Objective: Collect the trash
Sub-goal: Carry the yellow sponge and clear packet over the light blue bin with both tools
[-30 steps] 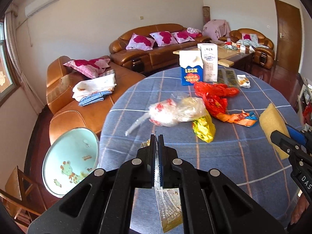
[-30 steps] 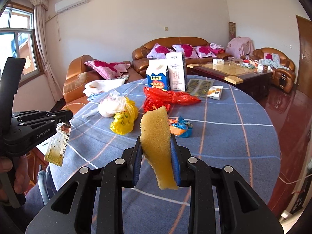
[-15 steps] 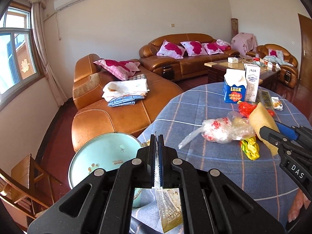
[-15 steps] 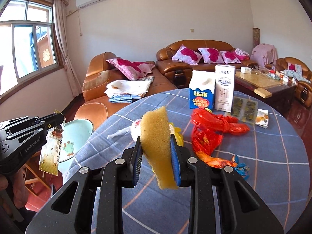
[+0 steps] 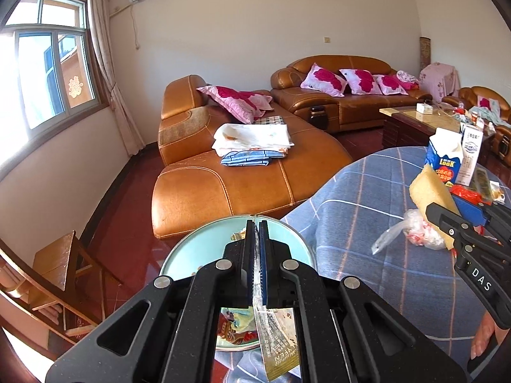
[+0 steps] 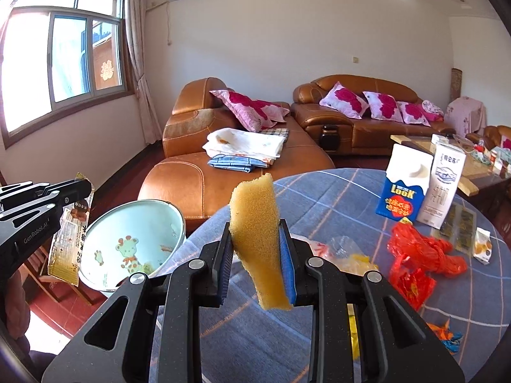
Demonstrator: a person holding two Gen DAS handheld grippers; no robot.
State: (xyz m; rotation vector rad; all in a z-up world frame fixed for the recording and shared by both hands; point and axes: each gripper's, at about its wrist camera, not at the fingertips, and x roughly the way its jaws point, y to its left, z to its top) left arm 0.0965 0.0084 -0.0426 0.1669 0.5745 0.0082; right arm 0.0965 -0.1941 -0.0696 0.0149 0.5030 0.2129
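Observation:
My left gripper [image 5: 257,223] is shut on a clear and gold snack wrapper [image 5: 278,348] that hangs below its fingers, right over a light-blue basin [image 5: 204,245] with a giraffe print. Some wrappers lie in the basin. The right wrist view shows that gripper [image 6: 80,186], the wrapper [image 6: 68,239] and the basin [image 6: 127,223] at the left, off the table's edge. My right gripper [image 6: 255,226] is shut on a yellow sponge [image 6: 258,245], above the edge of the blue plaid table [image 6: 335,198]. The left wrist view has this gripper [image 5: 447,217] and the sponge [image 5: 428,188] at the right.
On the table lie a red plastic bag [image 6: 424,252], a clear bag [image 5: 412,229], a yellow bag [image 6: 357,260] and two milk cartons [image 6: 405,185]. A brown leather sofa [image 5: 242,185] stands behind the basin. A wooden chair [image 5: 60,265] is at the left.
Both grippers have swung left from over the table toward the basin, each still holding its item. The basin has come from the far left to directly under the left gripper.

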